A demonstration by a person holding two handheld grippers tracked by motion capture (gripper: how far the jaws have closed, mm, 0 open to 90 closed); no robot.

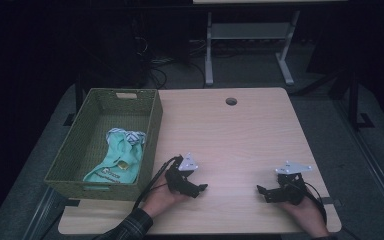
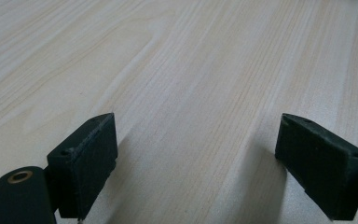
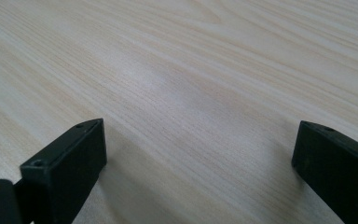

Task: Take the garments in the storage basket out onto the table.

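A pale wooden tabletop (image 1: 240, 135) filled the middle of the high view, with a dark floor around it. At the near edge, a person's two hands each rested on the wood holding a black gripper. The left gripper (image 1: 200, 188) lay near the middle of the near edge, its tip pointing right, and a plaid sleeve (image 1: 130, 226) showed behind that hand. The right gripper (image 1: 261, 190) lay well apart from it, toward the near right corner, its tip pointing left, so the two faced each other across bare wood. In the left gripper view, the jaws stood wide apart with nothing between them, just above the wood grain. In the right gripper view, the jaws also stood wide and empty over bare wood. On the left side of the tabletop sat a green woven basket (image 1: 152, 130), its right wall just beside the left gripper. Inside the basket lay a mint-green garment (image 1: 117, 160), crumpled toward the near right part of the basket floor, with a striped piece at its far end. Neither gripper touched the basket or the garment. A round hole (image 1: 231, 101) marked the far edge of the tabletop.
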